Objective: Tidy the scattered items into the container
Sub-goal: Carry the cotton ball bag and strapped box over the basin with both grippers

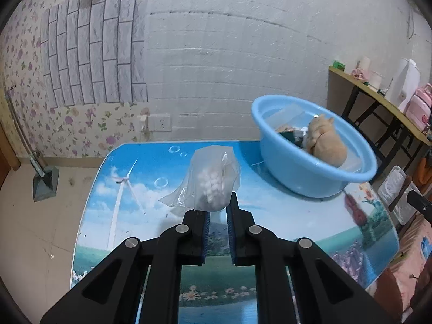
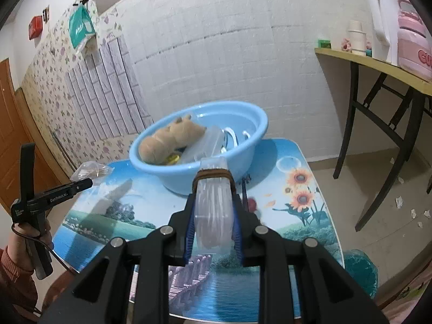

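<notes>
My left gripper (image 1: 214, 205) is shut on the lower end of a clear plastic bag of white pellets (image 1: 212, 183), held above the table. My right gripper (image 2: 213, 187) is shut on a clear plastic pack with a brown band (image 2: 213, 208), lifted just in front of the blue basin (image 2: 172, 172). The basin (image 1: 291, 172) stands at the table's far side, right of the bag. It holds a tan plush toy (image 2: 172, 137) and several other items. In the right wrist view the left gripper (image 2: 90, 181) and its bag (image 2: 90, 170) are at left, level with the basin's rim.
The table (image 1: 140, 189) has a printed landscape top. A person's hand (image 2: 32, 232) holds the left gripper. A wooden side table (image 2: 378, 62) with a pink case and cups stands to the right. A teal bin (image 2: 359, 270) sits by the table's near right corner.
</notes>
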### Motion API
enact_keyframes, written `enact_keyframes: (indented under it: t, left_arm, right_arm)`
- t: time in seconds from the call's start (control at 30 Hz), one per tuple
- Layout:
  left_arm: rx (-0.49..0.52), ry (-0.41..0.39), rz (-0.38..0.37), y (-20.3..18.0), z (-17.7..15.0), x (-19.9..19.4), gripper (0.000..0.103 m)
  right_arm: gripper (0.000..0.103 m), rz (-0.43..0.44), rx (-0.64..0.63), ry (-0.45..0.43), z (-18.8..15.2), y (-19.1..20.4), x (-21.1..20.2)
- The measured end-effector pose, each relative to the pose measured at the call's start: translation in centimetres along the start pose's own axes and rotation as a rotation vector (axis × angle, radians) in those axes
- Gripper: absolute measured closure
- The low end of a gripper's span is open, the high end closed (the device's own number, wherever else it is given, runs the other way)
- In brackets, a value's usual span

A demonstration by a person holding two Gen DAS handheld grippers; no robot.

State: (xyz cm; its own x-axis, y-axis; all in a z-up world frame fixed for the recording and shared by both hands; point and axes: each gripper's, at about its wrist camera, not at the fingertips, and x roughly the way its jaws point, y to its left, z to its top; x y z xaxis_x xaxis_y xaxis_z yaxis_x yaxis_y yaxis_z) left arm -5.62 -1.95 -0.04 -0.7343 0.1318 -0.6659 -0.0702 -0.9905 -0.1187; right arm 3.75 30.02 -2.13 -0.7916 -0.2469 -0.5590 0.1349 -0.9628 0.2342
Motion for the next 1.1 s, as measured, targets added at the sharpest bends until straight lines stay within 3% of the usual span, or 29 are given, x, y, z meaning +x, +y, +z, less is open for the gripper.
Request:
enact_keyframes:
  t: [0.63, 0.97, 1.1]
  left_arm:
    - [0.104, -0.068, -0.134, -6.2, 3.6, -3.1, 0.092]
    - [0.156, -0.082, -0.16, -9.5, 6.8, -1.5, 0.092]
    - [0.185, -0.08, -0.171, -11.0, 7.6, -0.4, 0.092]
  right_arm:
    - [0.079, 0.1, 0.005, -0.105, 4.1, 1.3, -1.6]
    - [0.079, 0.156, 0.053, -0.126, 6.4, -0.2, 0.9]
    - [0.079, 0.175, 0.073, -0.093, 6.6, -1.1, 3.1]
